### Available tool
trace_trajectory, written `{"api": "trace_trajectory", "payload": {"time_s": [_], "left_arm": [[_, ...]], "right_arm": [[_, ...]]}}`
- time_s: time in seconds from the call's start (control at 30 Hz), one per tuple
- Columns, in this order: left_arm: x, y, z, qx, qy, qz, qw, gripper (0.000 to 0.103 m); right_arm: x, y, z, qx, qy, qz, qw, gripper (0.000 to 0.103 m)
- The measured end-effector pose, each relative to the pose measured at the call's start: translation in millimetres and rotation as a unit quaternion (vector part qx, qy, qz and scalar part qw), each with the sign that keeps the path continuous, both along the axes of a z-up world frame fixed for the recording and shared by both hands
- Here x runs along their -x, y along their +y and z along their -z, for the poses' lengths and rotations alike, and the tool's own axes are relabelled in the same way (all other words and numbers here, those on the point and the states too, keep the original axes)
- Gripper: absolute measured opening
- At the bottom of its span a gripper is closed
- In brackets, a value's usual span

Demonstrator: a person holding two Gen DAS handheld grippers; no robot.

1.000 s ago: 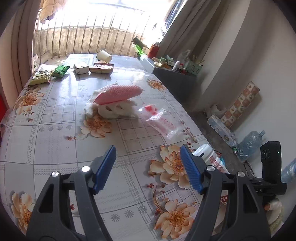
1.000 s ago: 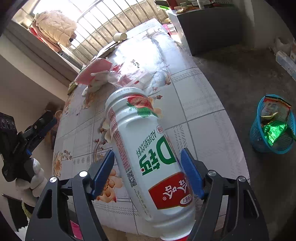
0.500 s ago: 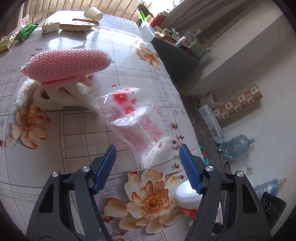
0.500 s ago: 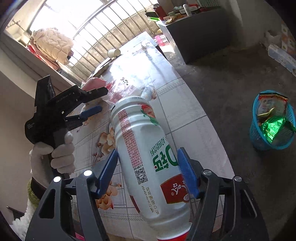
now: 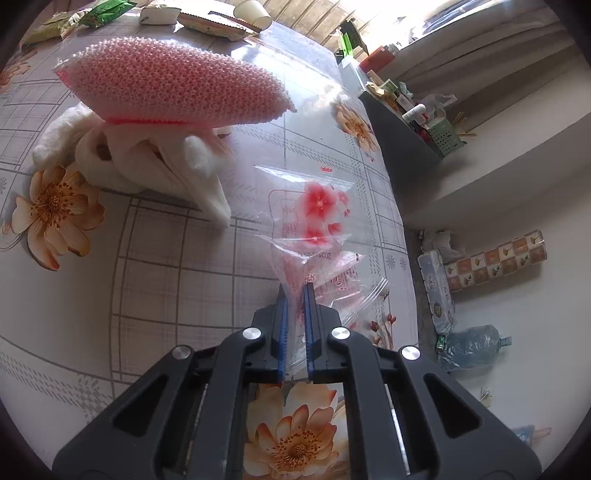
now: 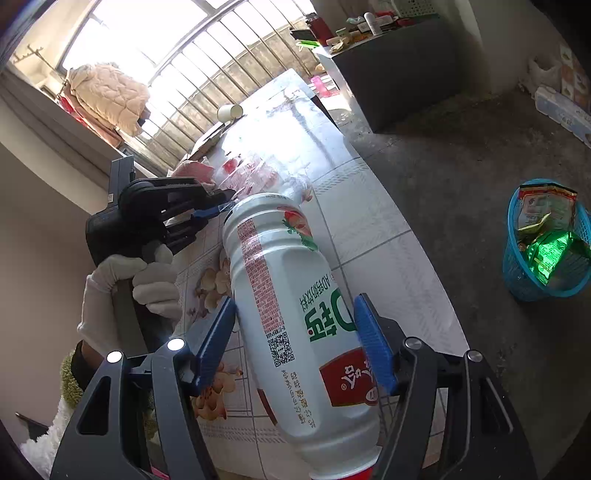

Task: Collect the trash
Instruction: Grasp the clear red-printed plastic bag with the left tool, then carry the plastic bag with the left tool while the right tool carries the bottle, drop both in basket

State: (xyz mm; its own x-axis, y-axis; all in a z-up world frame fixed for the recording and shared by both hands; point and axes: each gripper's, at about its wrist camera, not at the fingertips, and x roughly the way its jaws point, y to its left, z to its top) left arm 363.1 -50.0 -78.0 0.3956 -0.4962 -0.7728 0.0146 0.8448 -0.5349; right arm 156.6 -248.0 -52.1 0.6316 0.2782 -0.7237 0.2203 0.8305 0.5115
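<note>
Clear plastic bag (image 5: 314, 236) pinched in left gripper (image 5: 294, 291) jaws beside pink sponge (image 5: 173, 81); white bottle (image 6: 295, 314) clamped in right gripper (image 6: 295, 332) jaws.

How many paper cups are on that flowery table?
1. A single paper cup lies on its side at the table's far end, near the window bars; it also shows in the right view. Others may be hidden.

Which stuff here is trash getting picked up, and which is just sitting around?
For the job:
plastic bag, pinched in left tool
white bottle, in right tool
blue basket

Just lying about:
pink sponge
hanging jacket
</note>
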Motion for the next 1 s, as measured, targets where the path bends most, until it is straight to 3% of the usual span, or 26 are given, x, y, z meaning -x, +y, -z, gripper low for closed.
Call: {"api": "trace_trajectory", "payload": {"time_s": [0.33, 0.6, 0.73, 1.0], "left_arm": [[94, 50, -28, -0.079, -0.046, 0.083, 0.9924, 0.004], [173, 73, -30, -0.101, -0.057, 0.141, 0.9831, 0.004], [199, 80, -31, -0.101, -0.07, 0.14, 0.9826, 0.004], [201, 72, -50, -0.071, -0.09, 0.142, 0.9833, 0.002]], "right_arm": [[7, 4, -7, 0.028, 0.018, -0.022, 0.999, 0.064], [-4, 11, 4, 0.04, 0.073, -0.082, 0.993, 0.066], [1, 2, 12, -0.006, 0.075, -0.076, 0.994, 0.063], [27, -11, 9, -0.082, 0.041, -0.04, 0.995, 0.061]]}}
